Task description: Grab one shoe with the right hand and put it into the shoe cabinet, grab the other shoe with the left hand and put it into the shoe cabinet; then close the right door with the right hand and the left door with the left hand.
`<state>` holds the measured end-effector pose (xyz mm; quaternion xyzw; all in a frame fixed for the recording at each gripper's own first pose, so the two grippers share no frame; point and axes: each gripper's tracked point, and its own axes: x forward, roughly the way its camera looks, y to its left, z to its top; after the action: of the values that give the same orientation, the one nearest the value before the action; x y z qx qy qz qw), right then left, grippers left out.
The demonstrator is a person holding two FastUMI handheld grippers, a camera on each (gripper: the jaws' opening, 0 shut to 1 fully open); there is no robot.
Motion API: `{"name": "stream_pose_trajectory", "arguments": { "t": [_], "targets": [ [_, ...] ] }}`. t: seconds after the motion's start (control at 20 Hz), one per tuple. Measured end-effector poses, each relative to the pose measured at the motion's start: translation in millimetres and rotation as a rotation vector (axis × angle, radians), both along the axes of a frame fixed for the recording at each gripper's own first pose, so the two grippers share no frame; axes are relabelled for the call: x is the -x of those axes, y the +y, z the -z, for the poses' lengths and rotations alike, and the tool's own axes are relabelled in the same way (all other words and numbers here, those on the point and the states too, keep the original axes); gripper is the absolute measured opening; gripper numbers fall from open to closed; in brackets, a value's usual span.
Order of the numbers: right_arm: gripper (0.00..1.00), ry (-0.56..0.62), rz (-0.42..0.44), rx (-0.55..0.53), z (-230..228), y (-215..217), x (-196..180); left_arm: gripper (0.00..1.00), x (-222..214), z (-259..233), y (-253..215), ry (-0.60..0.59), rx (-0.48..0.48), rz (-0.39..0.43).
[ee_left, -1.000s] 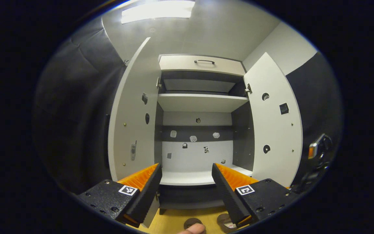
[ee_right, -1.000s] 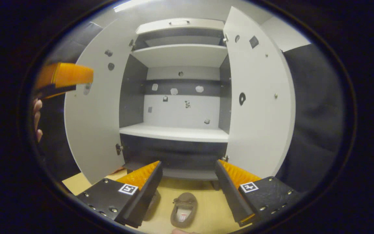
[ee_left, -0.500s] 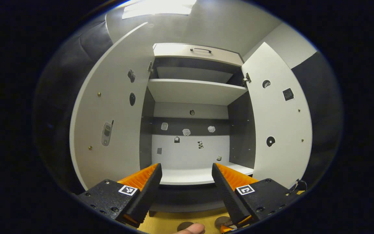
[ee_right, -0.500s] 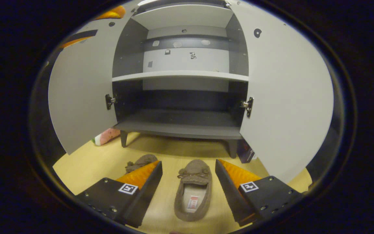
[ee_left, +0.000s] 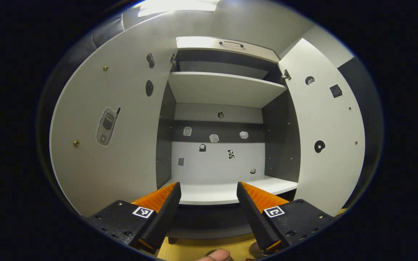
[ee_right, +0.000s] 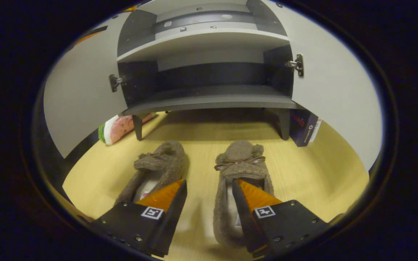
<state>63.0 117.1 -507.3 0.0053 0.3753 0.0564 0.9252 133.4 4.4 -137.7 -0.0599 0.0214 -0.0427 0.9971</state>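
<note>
Two brown fuzzy slippers lie side by side on the wooden floor in front of the shoe cabinet [ee_right: 209, 101], toes towards it. My right gripper [ee_right: 209, 183] is open and low over them. One finger reaches into the opening of the right slipper [ee_right: 241, 154], and the other is over the gap beside the left slipper [ee_right: 165, 159]. So the right slipper's inner side wall stands between the jaws. My left gripper [ee_left: 208, 188] is open and holds nothing, facing the cabinet's white middle shelf [ee_left: 227, 194]. Both doors, left [ee_left: 114, 145] and right [ee_left: 325, 137], stand wide open.
A watermelon-patterned object [ee_right: 120, 127] lies on the floor by the cabinet's left leg. A dark box [ee_right: 303, 127] stands by the right leg. The cabinet's dark bottom shelf [ee_right: 212, 96] holds nothing. A person's fingertip [ee_left: 214, 255] shows at the bottom edge.
My right gripper has tilted down and dropped onto the slippers, one finger now inside the right slipper. The left gripper has drifted closer to the cabinet and the left door.
</note>
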Motion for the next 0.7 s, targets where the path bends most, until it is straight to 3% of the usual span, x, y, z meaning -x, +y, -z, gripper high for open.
{"name": "stream_pose_trajectory", "arguments": {
  "t": [0.1,0.15,0.2,0.4,0.5,0.6,0.7],
  "targets": [
    [0.76,0.016,0.061,-0.012,3,-9,-8,0.95,1,-1,-2,-0.001,0.011,0.022],
    [0.54,0.034,0.090,-0.029,12,-11,-15,0.95,1,-2,1,-0.006,0.013,0.021],
    [0.51,0.046,0.093,-0.060,13,-7,-16,0.95,0,-3,6,-0.008,0.014,0.011],
    [0.50,0.070,0.090,-0.027,14,-10,-18,0.95,2,-12,21,-0.037,0.029,-0.018],
    [0.05,0.100,0.104,-0.079,28,-3,-19,0.95,3,-13,22,-0.037,0.058,-0.006],
    [0.10,0.048,0.057,-0.043,25,-8,-26,0.95,2,-12,21,-0.036,0.066,0.007],
    [0.02,0.030,0.006,-0.070,24,1,-20,0.94,-2,-9,20,-0.030,0.057,0.018]
  ]
}}
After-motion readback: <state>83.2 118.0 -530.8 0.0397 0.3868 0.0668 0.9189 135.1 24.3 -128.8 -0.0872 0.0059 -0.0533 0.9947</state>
